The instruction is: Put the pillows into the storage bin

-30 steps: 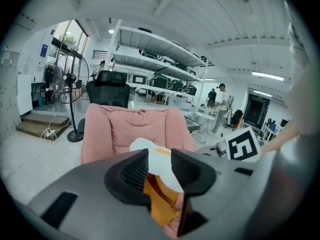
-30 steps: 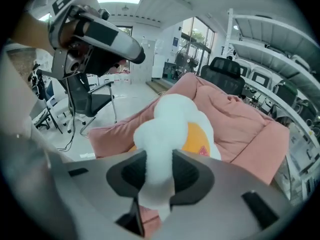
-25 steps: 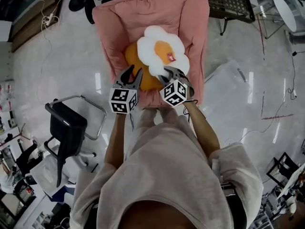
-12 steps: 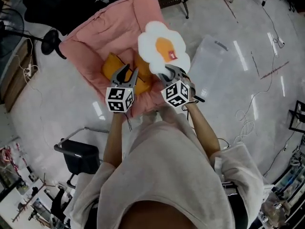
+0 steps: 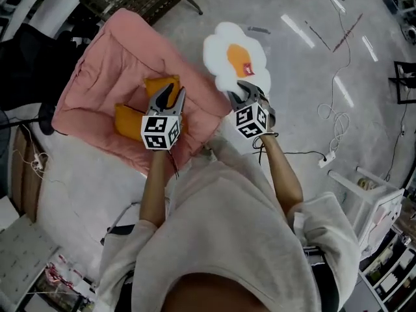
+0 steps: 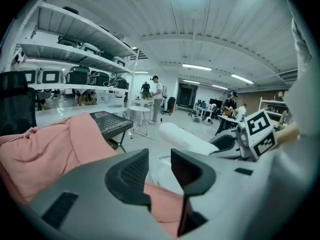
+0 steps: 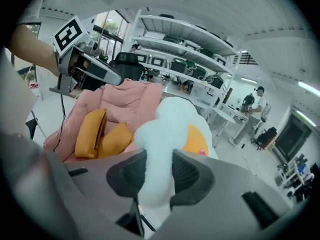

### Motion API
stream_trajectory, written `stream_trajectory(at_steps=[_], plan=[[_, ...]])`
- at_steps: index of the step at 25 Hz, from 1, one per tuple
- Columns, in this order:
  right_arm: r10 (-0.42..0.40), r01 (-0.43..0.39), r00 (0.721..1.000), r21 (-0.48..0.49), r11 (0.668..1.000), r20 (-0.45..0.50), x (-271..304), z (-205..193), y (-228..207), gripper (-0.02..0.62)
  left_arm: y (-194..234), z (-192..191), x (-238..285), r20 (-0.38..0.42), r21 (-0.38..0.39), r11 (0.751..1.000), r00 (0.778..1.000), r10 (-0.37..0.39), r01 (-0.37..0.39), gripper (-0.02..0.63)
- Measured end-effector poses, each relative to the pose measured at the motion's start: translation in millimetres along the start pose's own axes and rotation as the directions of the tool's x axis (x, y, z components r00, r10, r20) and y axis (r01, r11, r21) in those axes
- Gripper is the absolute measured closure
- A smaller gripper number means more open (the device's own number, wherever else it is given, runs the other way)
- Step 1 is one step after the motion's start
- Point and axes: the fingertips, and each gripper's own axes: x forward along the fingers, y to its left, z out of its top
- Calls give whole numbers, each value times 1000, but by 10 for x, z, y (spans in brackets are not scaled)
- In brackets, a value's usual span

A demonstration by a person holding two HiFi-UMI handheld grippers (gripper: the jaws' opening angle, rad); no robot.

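At one o'clock, the right gripper (image 5: 240, 92) pinches the rim of the white fried-egg plush pillow (image 5: 235, 56), likely light and squashy; the left gripper (image 5: 168, 95) gapes empty.

Open floor (image 5: 305, 70) right of pink cushion (image 5: 104, 77)

Occlusion check | orange pillows (image 5: 127, 117): middle hidden behind left gripper (image 5: 173, 91) cube | egg-shaped pillow (image 5: 234, 57): near rim hidden behind right gripper (image 5: 244, 88) | pink cushion (image 6: 45, 149): cut off at left gripper view's left edge | shelf boxes (image 6: 80, 76): too small to identify
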Motion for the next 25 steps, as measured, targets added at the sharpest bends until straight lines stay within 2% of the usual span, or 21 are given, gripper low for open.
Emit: stream_trajectory(at_steps=[7, 12, 16, 17, 19, 20, 23, 25], plan=[[-103, 110, 991, 94, 989, -83, -138, -732, -771, 482, -456, 103, 513, -39, 56, 995, 996, -84, 87, 489], [-132, 147, 984, 131, 980, -121, -95, -1072, -1087, 482, -565, 69, 661, -75, 98, 992, 994, -75, 83, 568], [-127, 151, 980, 153, 977, -156, 114, -1288, -1265, 475, -546, 23, 690, -94, 100, 991, 993, -75, 84, 589], [-116, 142, 979, 157, 977, -165, 193, -1344, -1300, 458, -536, 21, 695, -96, 97, 992, 993, -76, 85, 591], [-102, 130, 977, 148, 980, -186, 341, -1438, -1359, 324, -513, 20, 695, -97, 95, 992, 993, -74, 83, 592], [-105, 133, 975, 136, 982, -197, 389, -1463, -1382, 279, -502, 20, 689, -97, 94, 992, 993, -71, 81, 594], [-98, 124, 979, 140, 982, -180, 440, -1403, -1367, 241, -455, 26, 655, -92, 78, 995, 994, -57, 64, 594], [-84, 107, 984, 149, 983, -156, 452, -1329, -1300, 239, -416, 27, 622, -89, 67, 997, 995, -41, 47, 594]])
